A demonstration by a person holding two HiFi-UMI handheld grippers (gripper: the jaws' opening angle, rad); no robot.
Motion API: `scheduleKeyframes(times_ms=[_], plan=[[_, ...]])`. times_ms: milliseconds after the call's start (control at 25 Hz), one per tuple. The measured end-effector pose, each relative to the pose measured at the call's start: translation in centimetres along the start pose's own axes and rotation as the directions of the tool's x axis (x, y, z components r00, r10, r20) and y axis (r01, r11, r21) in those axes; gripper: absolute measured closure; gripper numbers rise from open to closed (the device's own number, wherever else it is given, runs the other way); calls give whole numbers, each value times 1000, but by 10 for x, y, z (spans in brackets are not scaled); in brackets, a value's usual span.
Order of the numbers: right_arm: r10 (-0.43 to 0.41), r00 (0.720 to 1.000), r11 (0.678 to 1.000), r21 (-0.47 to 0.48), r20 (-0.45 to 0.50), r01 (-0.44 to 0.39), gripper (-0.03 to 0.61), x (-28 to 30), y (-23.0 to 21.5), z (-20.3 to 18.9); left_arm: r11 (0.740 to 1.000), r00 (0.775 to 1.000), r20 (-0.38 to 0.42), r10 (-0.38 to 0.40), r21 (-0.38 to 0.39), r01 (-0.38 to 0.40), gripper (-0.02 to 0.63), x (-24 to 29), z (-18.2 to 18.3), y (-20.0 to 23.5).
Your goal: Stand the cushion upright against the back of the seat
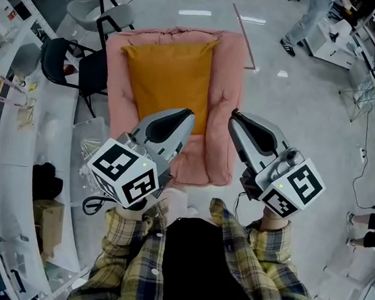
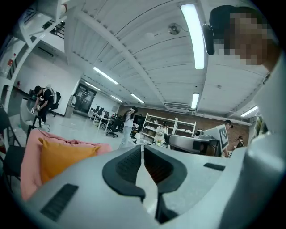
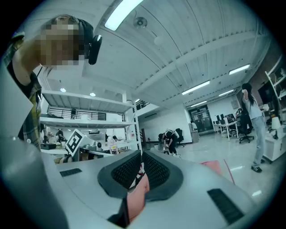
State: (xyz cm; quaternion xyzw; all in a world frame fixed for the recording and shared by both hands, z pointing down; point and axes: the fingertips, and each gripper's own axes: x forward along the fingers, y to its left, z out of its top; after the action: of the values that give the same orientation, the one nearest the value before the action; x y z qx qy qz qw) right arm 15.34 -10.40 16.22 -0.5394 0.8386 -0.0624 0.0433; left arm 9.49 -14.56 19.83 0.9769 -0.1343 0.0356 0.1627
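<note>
Plainly apart from the fingers (image 2: 127, 165), the cushion (image 1: 171, 79) rests on the seat (image 1: 226, 84)

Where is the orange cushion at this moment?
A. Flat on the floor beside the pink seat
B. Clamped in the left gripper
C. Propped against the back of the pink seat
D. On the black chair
C: the orange cushion sits on the pink seat, and the left gripper view shows it leaning up against the seat's back.
</note>
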Motion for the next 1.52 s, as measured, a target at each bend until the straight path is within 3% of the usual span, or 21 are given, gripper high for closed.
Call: scheduleKeyframes(times_ms=[240, 480, 840, 1200, 1520], plan=[[29, 999, 999, 14, 18, -29, 548, -52, 42, -1, 998, 1000, -2, 11, 61, -11, 607, -25, -18, -75], [95, 995, 993, 71, -9, -94, 552, -66, 77, -8, 997, 1000, -14, 26, 72, -25, 607, -45, -30, -109], [152, 987, 983, 113, -53, -146, 555, -61, 113, -24, 998, 998, -21, 53, 38, -52, 607, -73, -40, -115], [97, 990, 989, 121, -100, -85, 558, -56, 134, -43, 999, 999, -40, 35, 17, -34, 607, -103, -53, -109], [100, 989, 988, 127, -107, -86, 560, -51, 152, -49, 999, 999, -23, 39, -7, -39, 607, -125, -53, -99]])
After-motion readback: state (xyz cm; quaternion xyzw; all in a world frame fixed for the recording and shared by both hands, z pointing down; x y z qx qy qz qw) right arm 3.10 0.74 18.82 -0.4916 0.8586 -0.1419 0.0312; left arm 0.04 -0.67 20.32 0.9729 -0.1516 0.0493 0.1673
